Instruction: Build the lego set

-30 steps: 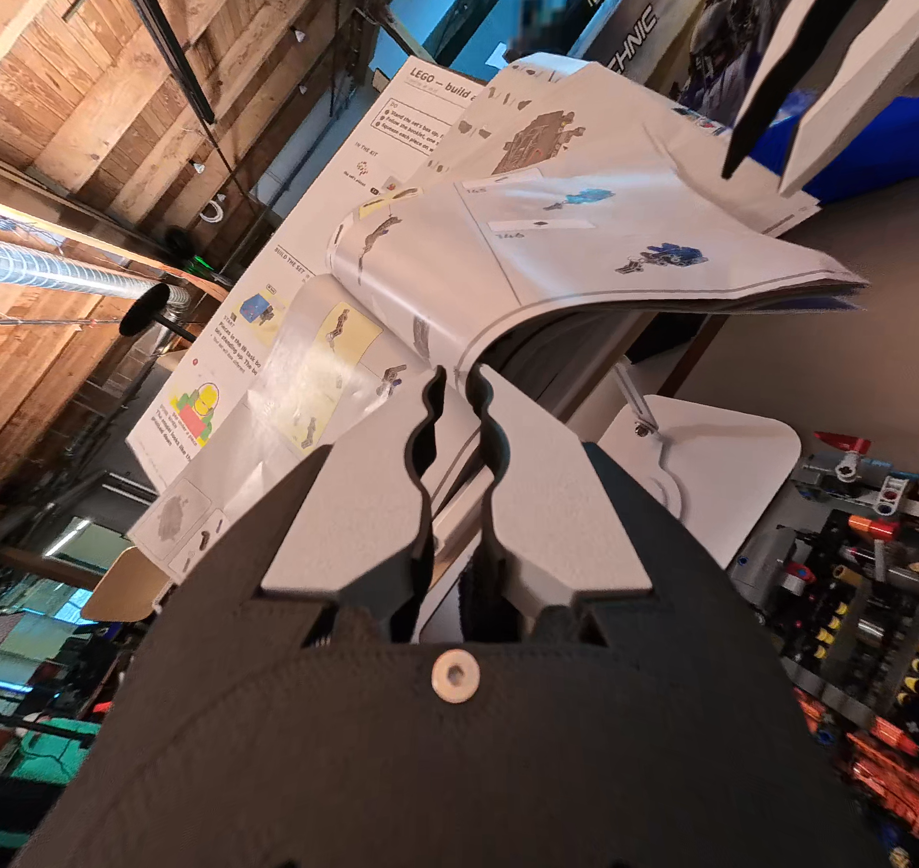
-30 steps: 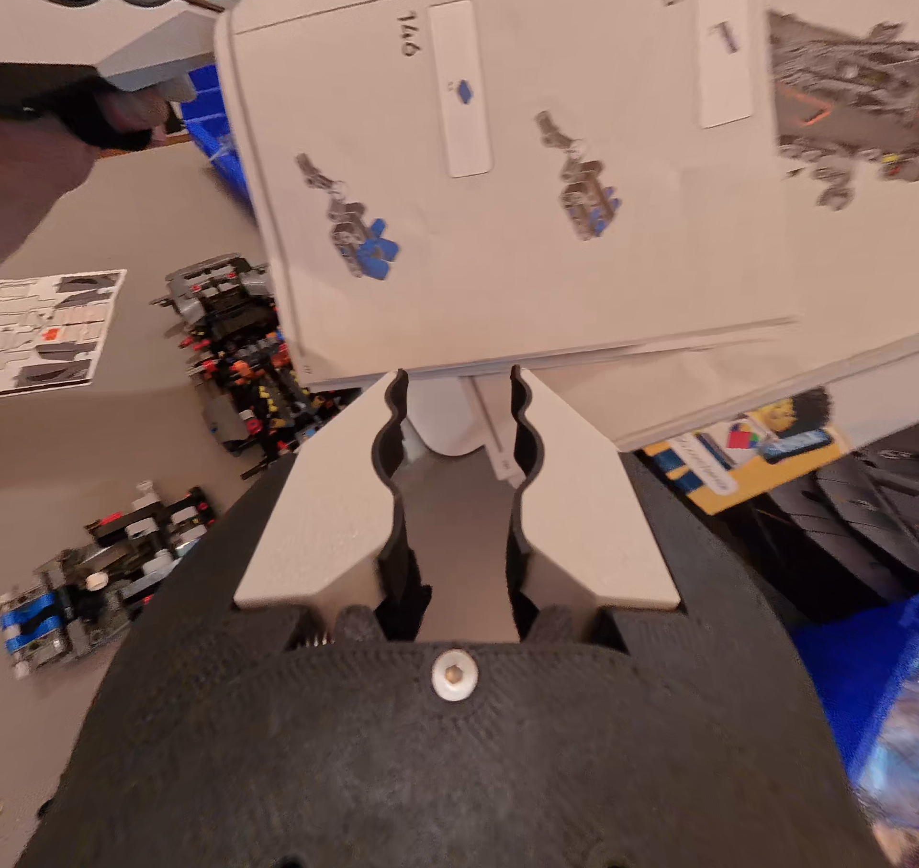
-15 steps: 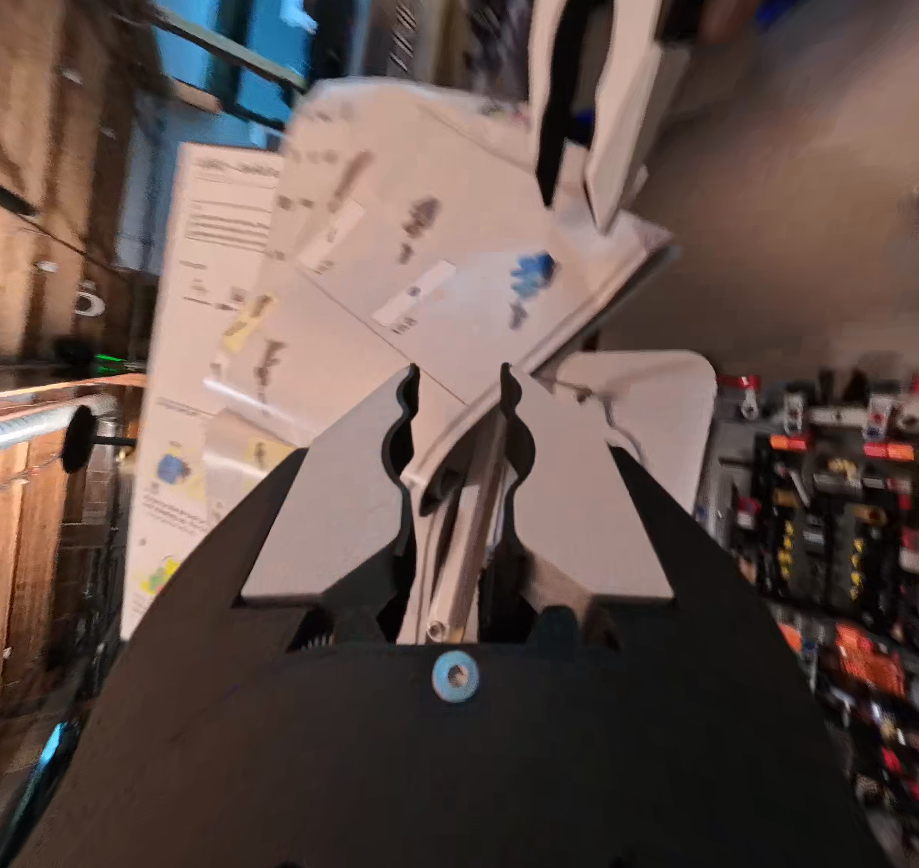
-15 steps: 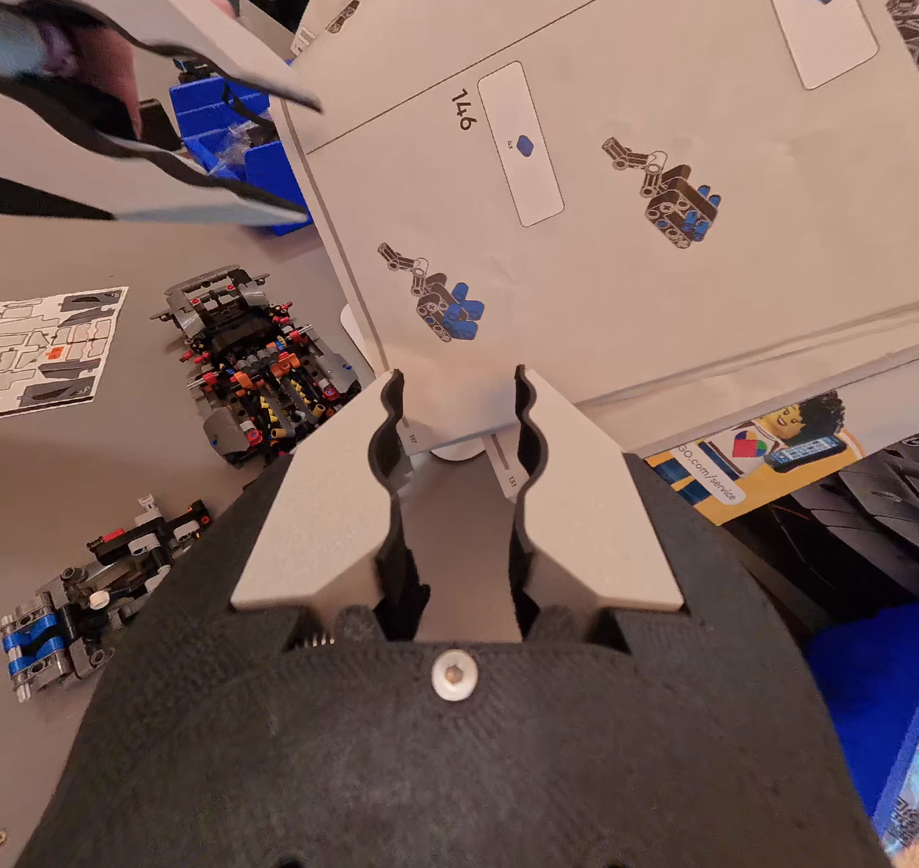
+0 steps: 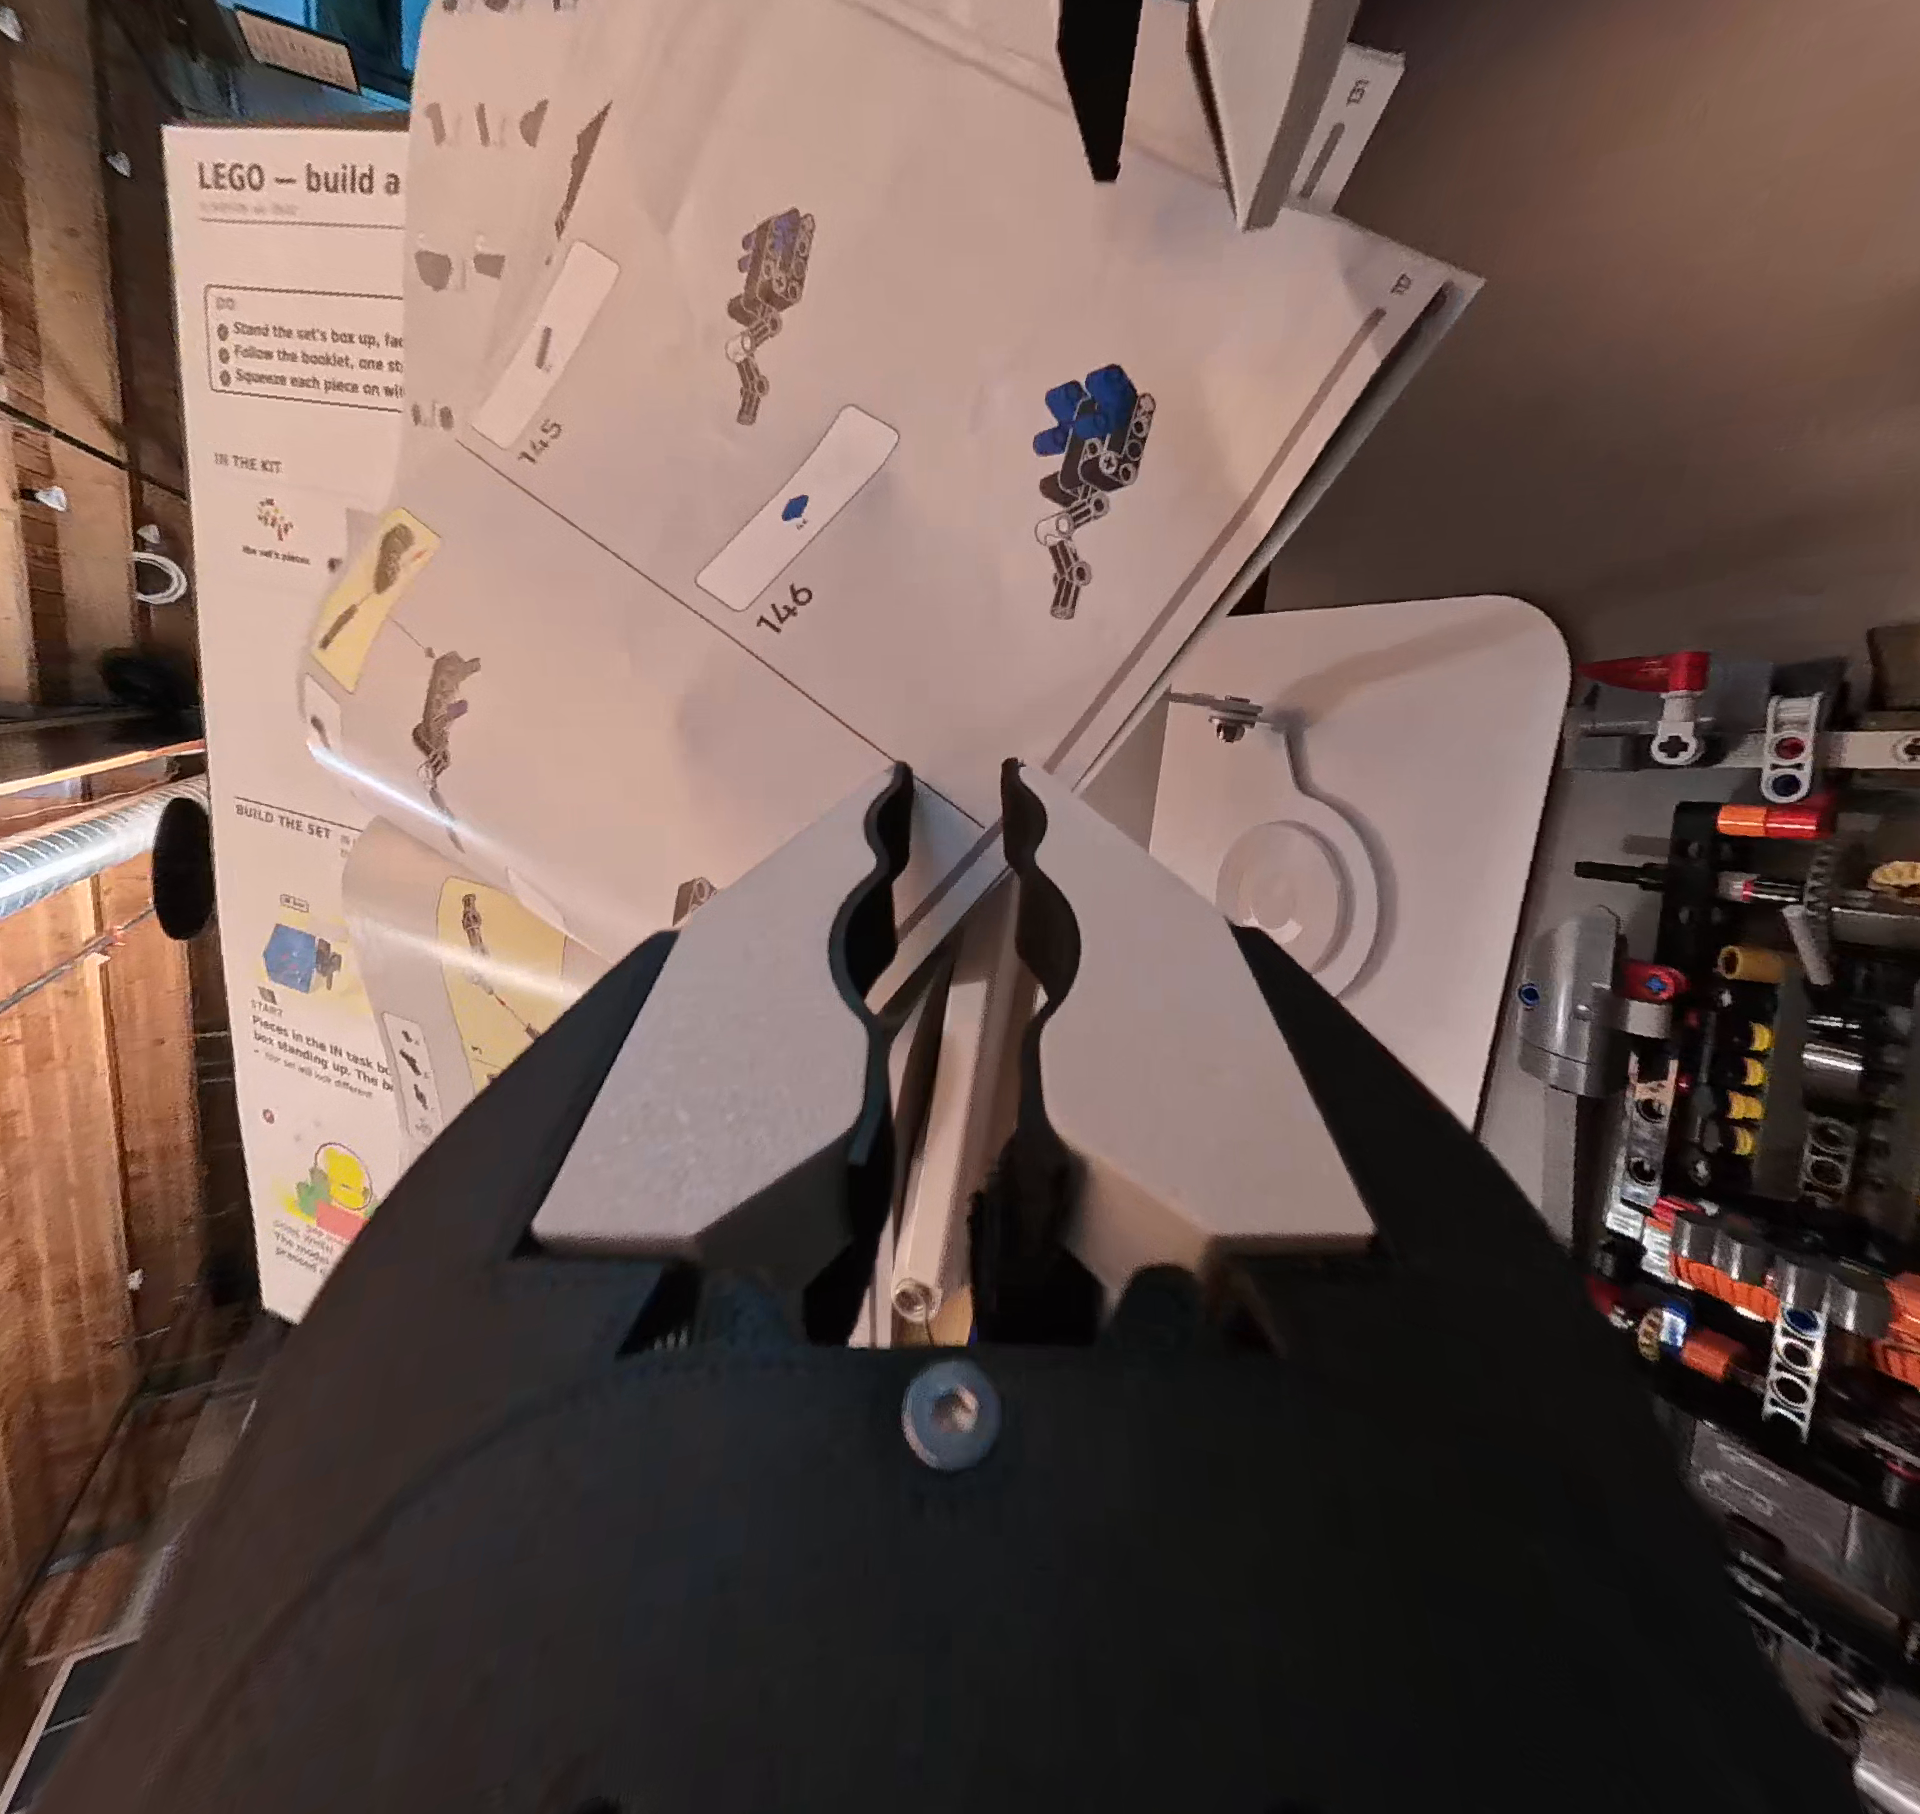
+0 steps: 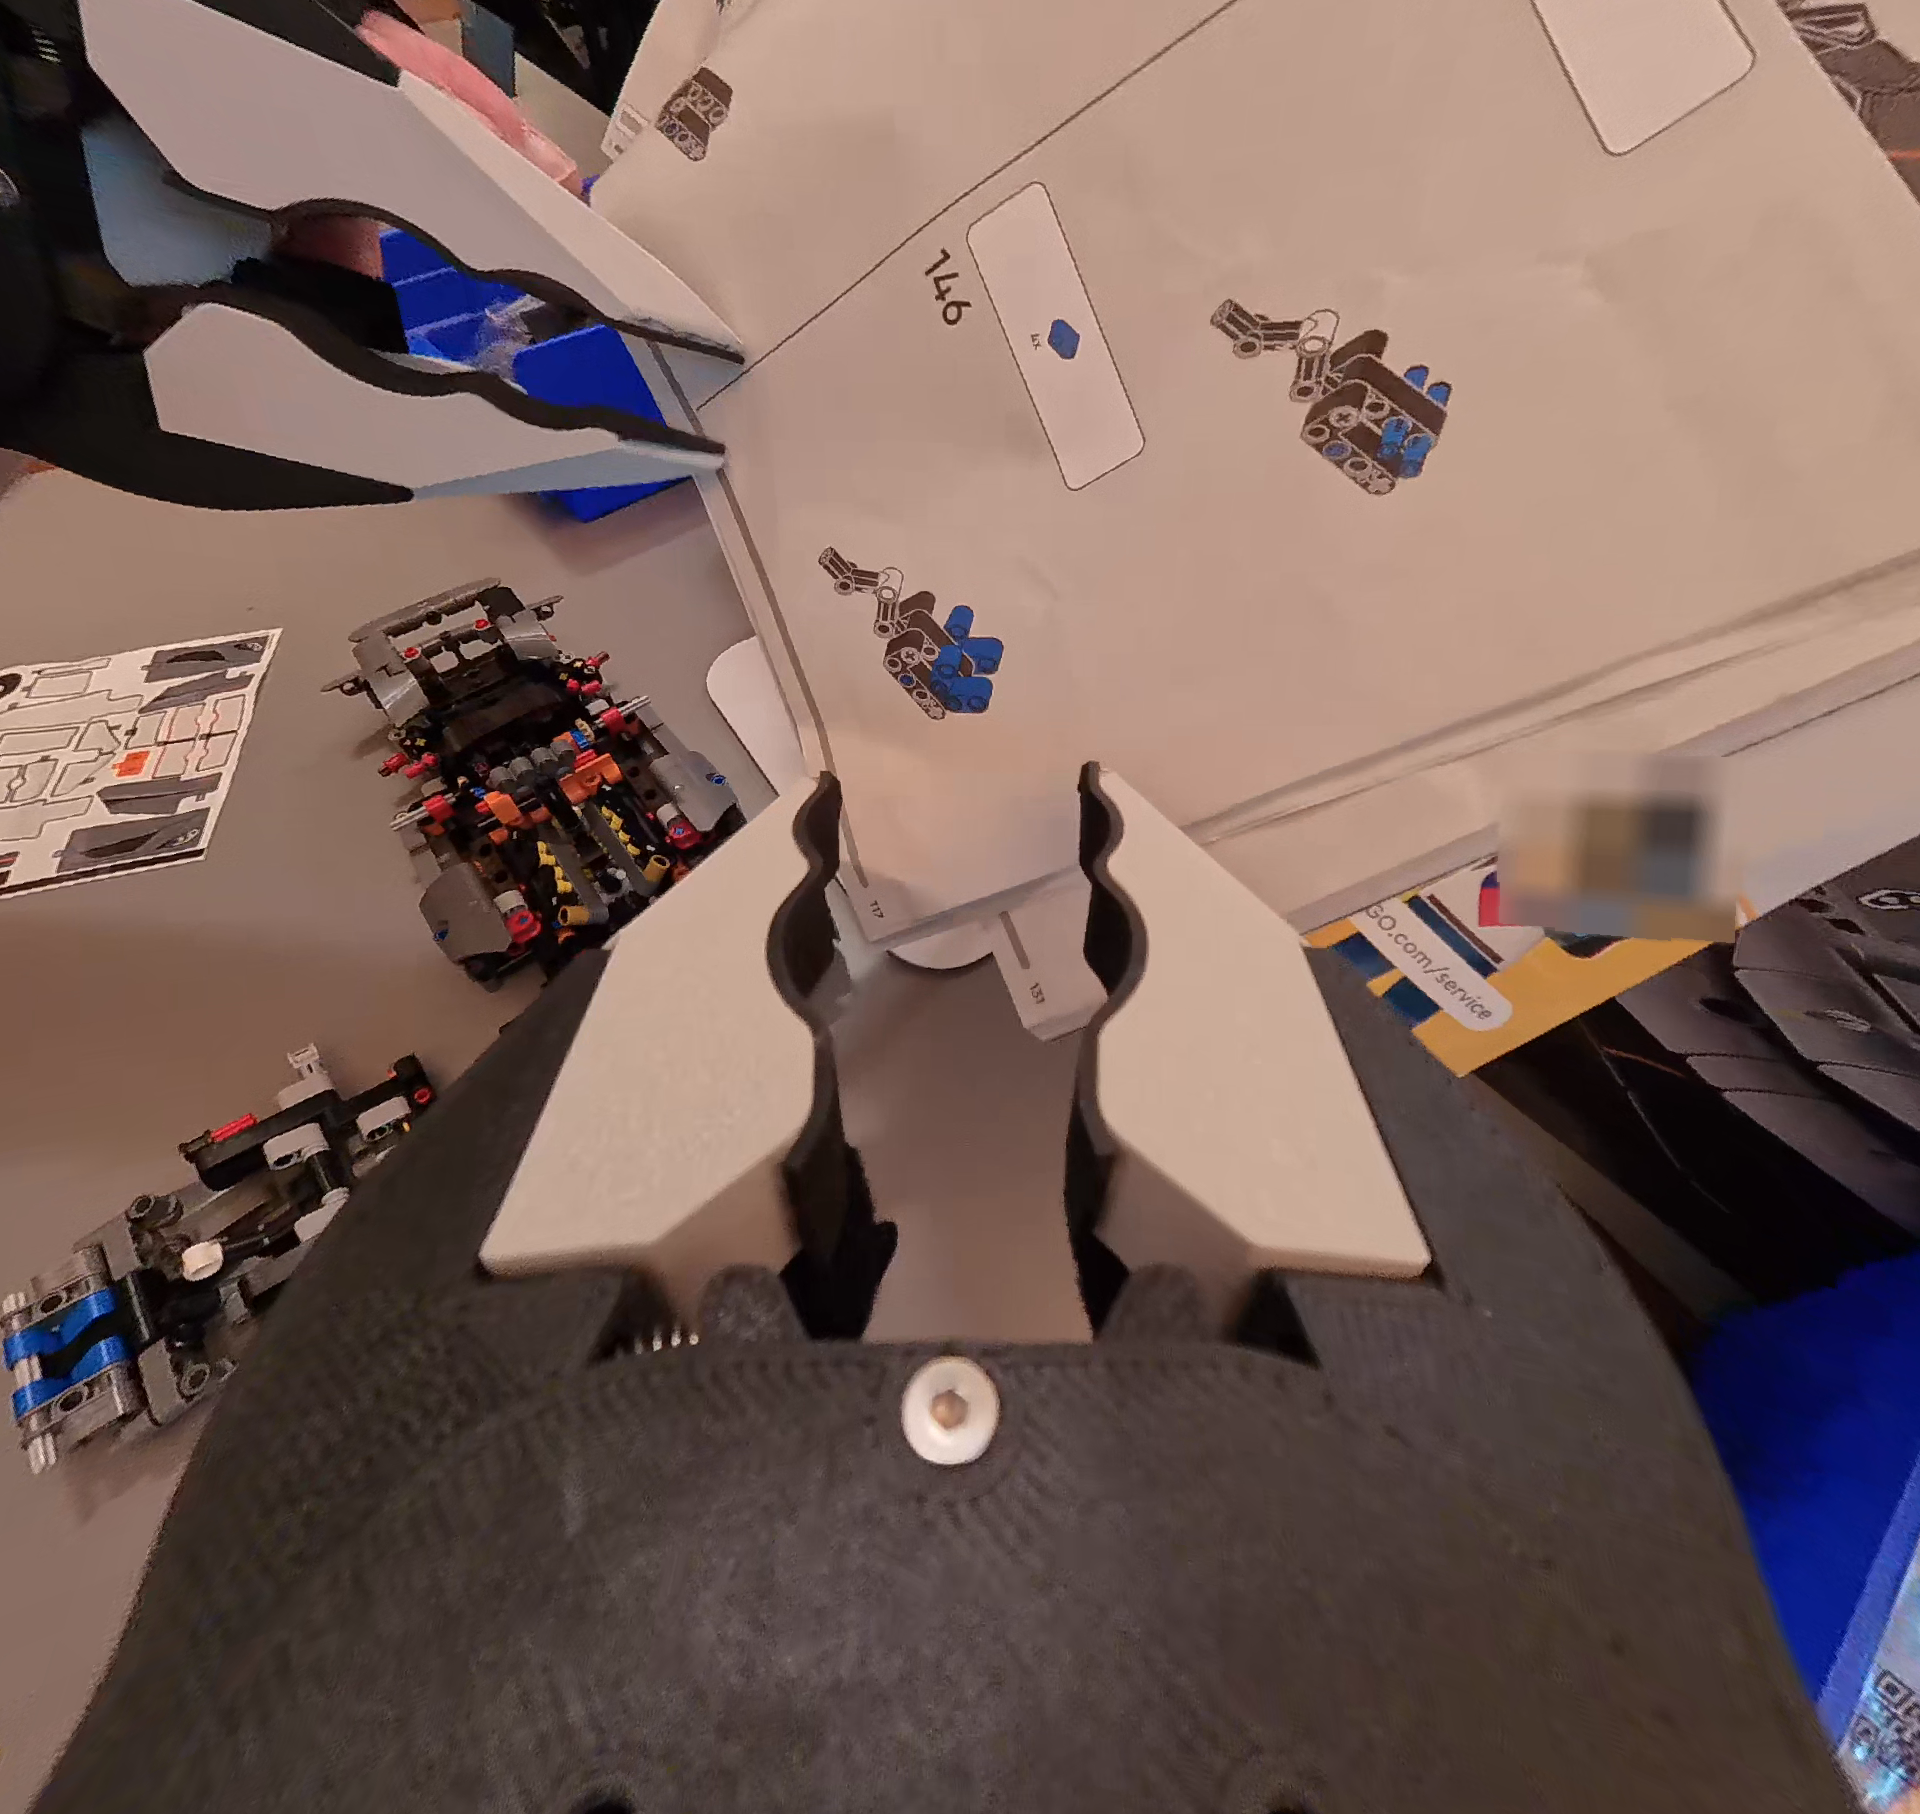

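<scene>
Both grippers frame the open instruction booklet, a thick stack of smooth matte pages on a white stand. Low in the right wrist view, the right gripper holds its pale wavy-edged fingers well apart around the booklet's bottom corner, gripping nothing. At upper left the left gripper has its fingers drawn to a narrow gap at the page's outer edge; whether they pinch the sheet I cannot tell. Left of centre on the grey tabletop sits the half-built car chassis, knobbly with coloured pins. A smaller grey and blue assembly lies at lower left. A flat sticker sheet lies at the left edge.
</scene>
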### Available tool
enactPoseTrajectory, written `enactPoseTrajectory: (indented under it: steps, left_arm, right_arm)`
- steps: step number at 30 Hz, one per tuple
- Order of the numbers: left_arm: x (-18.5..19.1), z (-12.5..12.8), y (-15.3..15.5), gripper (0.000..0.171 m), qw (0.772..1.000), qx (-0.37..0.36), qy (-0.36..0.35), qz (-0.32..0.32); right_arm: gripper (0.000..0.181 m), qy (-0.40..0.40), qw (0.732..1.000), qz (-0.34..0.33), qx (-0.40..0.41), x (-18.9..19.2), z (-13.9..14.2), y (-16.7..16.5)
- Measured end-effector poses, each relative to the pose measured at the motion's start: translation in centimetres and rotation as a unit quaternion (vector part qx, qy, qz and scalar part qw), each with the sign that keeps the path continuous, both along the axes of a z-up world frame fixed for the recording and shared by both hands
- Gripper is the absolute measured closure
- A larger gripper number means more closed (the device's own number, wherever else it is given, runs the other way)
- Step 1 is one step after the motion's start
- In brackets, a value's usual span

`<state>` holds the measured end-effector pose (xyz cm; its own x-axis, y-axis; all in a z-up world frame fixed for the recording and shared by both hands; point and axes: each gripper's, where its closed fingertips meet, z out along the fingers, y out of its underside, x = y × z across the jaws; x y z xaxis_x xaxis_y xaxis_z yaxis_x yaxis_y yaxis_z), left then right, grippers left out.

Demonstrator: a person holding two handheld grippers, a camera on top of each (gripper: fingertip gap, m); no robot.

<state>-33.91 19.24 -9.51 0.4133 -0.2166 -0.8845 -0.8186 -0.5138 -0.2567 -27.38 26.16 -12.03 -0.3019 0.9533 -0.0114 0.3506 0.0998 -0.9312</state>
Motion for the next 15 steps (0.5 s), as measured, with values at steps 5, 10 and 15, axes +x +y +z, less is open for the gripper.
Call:
enactPoseTrajectory:
  steps: [5, 10, 15]
  left_arm:
    - [0.44, -0.31, -0.12, 0.146, 1.000, -0.007, -0.001, -0.010]
    - [0.52, -0.97, -0.52, 0.130, 0.999, -0.035, 0.003, -0.017]
    - [0.23, -0.41, -0.59, 0.138, 0.999, -0.034, 0.020, -0.016]
  right_arm:
    - [0.135, -0.004, 1.000, 0.003, -0.001, 0.31, -0.35, -0.04]
    - [0.133, -0.002, 1.000, 0.009, 0.000, 0.54, -0.39, -0.27]
    - [0.132, -0.007, 0.999, 0.014, 0.035, 0.59, -0.96, -0.74]
